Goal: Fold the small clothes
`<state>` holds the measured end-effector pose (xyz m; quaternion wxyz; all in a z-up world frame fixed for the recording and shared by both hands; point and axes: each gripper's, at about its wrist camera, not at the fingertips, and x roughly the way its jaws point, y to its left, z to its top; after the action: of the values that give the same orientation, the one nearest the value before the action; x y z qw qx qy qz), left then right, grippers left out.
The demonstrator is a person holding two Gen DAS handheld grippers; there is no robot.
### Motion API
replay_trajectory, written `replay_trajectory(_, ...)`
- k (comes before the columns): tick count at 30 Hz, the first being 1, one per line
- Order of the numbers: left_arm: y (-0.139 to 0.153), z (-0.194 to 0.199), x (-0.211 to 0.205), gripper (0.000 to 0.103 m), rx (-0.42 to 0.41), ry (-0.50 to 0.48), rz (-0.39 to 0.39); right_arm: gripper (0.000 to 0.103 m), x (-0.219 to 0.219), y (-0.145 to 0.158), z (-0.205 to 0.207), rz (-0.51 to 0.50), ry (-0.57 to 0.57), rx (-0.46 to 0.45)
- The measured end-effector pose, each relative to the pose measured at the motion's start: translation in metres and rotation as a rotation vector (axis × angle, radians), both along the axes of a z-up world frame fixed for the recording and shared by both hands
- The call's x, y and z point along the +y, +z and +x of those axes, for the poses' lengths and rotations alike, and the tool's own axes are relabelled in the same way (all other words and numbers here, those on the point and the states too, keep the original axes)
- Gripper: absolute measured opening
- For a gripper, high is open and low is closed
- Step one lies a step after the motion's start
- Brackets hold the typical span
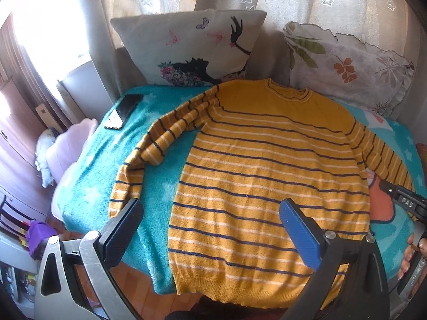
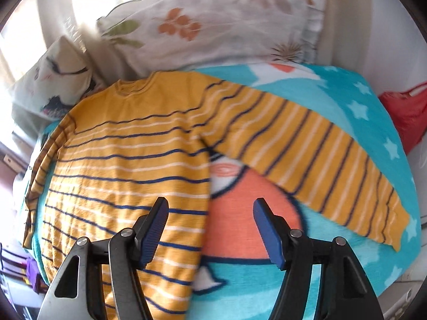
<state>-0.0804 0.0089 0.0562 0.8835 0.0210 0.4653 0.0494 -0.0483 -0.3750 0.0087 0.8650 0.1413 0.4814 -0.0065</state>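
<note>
A yellow sweater (image 1: 267,170) with dark blue and white stripes lies flat, front up, on a turquoise blanket (image 1: 160,160). Its left sleeve (image 1: 149,154) is bent and rumpled. Its right sleeve (image 2: 320,154) lies straight out to the right. My left gripper (image 1: 210,210) is open and empty above the sweater's lower left part. My right gripper (image 2: 210,208) is open and empty above the sweater's right edge (image 2: 205,186). The right gripper also shows at the right edge of the left wrist view (image 1: 400,200).
Two pillows (image 1: 192,48) (image 1: 347,64) lean against the curtain behind the sweater. A black phone (image 1: 124,110) lies on the blanket at the far left. A red bag (image 2: 405,114) sits off the blanket's right side. The bed's near edge drops to the floor.
</note>
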Motion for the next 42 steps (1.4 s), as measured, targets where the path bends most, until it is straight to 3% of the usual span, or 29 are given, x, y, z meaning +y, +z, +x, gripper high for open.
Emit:
replay_trajectory(11, -0.031, 0.027, 0.04, 0.101, 0.145, -0.07, -0.221, 0.071, 0.072, -0.002, 0.012, -0.046, 0.044, 0.075)
replay_trajectory(17, -0.042, 0.04, 0.054, 0.101, 0.182, -0.109, -0.259, 0.071, 0.104, -0.005, 0.015, -0.073, 0.046, 0.119)
replay_trajectory(31, -0.063, 0.059, 0.086, 0.101, 0.236, -0.149, -0.274, 0.072, 0.158, -0.017, 0.02, -0.103, 0.049, 0.191)
replay_trajectory(36, -0.063, 0.061, 0.093, 0.101, 0.229, -0.152, -0.269, 0.072, 0.169, -0.017, 0.021, -0.108, 0.053, 0.198)
replay_trajectory(42, -0.056, 0.06, 0.096, 0.101, 0.175, -0.15, -0.205, 0.072, 0.178, -0.018, 0.021, -0.115, 0.056, 0.202)
